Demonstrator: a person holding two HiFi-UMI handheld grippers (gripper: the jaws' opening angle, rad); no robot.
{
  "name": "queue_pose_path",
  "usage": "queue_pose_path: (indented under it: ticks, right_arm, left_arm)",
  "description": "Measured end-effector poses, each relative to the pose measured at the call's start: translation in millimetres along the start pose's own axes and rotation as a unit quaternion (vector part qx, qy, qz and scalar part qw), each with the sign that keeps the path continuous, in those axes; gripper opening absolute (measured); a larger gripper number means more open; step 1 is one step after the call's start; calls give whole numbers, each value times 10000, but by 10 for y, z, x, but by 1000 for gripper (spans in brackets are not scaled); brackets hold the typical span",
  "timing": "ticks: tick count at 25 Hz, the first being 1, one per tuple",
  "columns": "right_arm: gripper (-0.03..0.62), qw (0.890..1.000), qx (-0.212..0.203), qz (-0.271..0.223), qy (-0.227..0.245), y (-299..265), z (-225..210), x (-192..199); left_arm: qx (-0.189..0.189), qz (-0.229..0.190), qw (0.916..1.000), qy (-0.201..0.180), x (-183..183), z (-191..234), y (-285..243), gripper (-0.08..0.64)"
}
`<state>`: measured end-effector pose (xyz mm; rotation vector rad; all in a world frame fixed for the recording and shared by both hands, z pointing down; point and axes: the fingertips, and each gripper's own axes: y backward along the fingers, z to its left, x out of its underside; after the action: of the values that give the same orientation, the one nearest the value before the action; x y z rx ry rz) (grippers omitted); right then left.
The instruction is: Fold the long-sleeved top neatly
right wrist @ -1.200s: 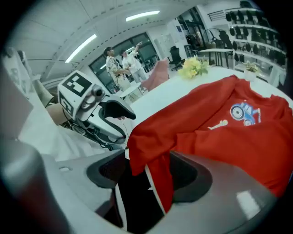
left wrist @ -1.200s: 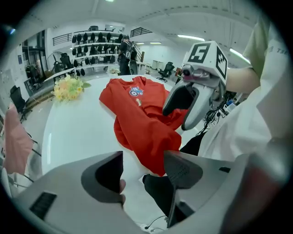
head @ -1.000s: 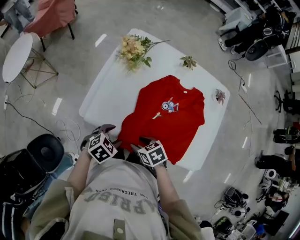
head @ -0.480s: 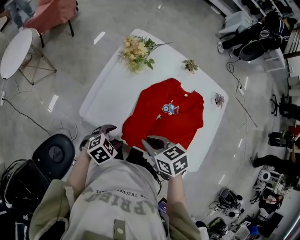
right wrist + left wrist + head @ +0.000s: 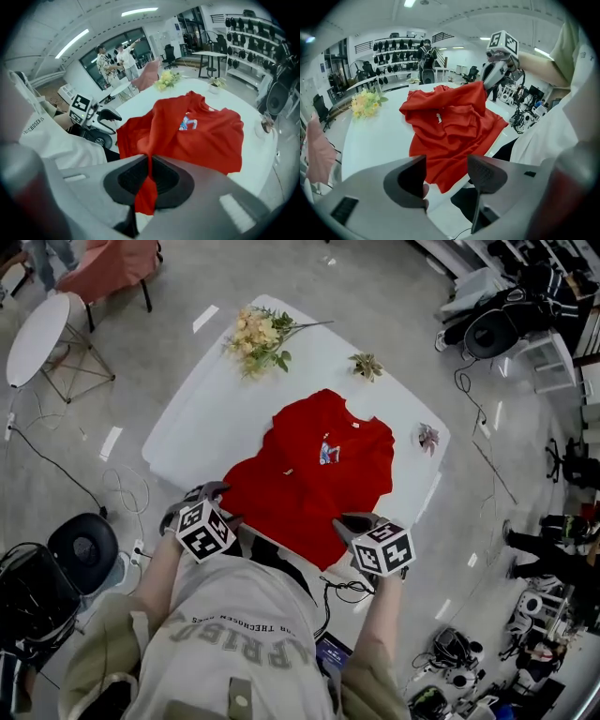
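- Red top point(image 5: 309, 474) lies front up on the white table point(image 5: 202, 418), collar on the far side, hem along the near edge, small print on the chest.
- The cloth is rumpled, with folds across the body. I can't tell how the sleeves lie.
- Right gripper point(image 5: 349, 524) is at the top's near right hem corner.
- In the right gripper view, the right gripper point(image 5: 149, 180) has just been closing. Its jaws are now clamped together on a strip of red cloth, and a tail of the top point(image 5: 197, 136) hangs below the pads.
- In the left gripper view, the right gripper point(image 5: 488, 83) holds that corner up off the table point(image 5: 375, 136), and the top point(image 5: 450, 131) rises in a peak to it.
- Left gripper point(image 5: 220, 505) is just beside the top's near left hem corner, at the table's near edge.
- In the left gripper view, the left gripper point(image 5: 447, 176) has its jaws standing apart with nothing pinched. The hem corner lies ahead of the pads and isn't touching them.
- The left gripper point(image 5: 116, 115) also shows in the right gripper view, with its jaws apart beside the hem.
- Yellow flowers point(image 5: 258, 334) lie at the table's far left, well apart from the top.
- A small plant point(image 5: 366, 364) stands on the far edge past the collar.
- A second small plant point(image 5: 428, 437) sits at the right edge near the shoulder.
- The person stands at the near edge in a grey sweatshirt point(image 5: 234, 643), with both arms forward.
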<state>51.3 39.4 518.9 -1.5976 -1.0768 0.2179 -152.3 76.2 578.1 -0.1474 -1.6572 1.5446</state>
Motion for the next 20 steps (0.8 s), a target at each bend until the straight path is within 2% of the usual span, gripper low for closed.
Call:
queue_pose_path:
  ticks: [3,7,9,11,14,18,19,20]
  right_arm:
    - [28,9997,-46,233,76,-103,-231,216]
    - [29,9991,-163,272,276,-360,-377,387]
    - [125,9988,-276,182,369,-329,-389,459]
    - [311,9981,-571,-87,221,-207,-356,505]
    - [316,9969,-653,-445,-13,-157,-412,609]
    - [308,9988,-264,-364,177,-399,-538,690]
    - [289,9990,-130,-328,267,-439,-570,681]
    - [227,9988,-20,-328,356,-450,-594,666]
  left_arm:
    - [-25,-4,10000,12,-154,-187,-76,276]
    - [-137,143,9996,-179,-366,-432,-231,276]
    - [-224,167,9994,-218,-480,-530,-286,276]
    - [-291,102,9994,-129,-586,-593,-305,276]
    - [-411,47,9991,45,-670,-658,-348,276]
    - [-666,11,9977,155,-800,-701,-436,276]
    - [-719,-3,9973,144,-845,-694,-442,276]
    - [-763,-7,9970,119,-883,-679,-443,276]
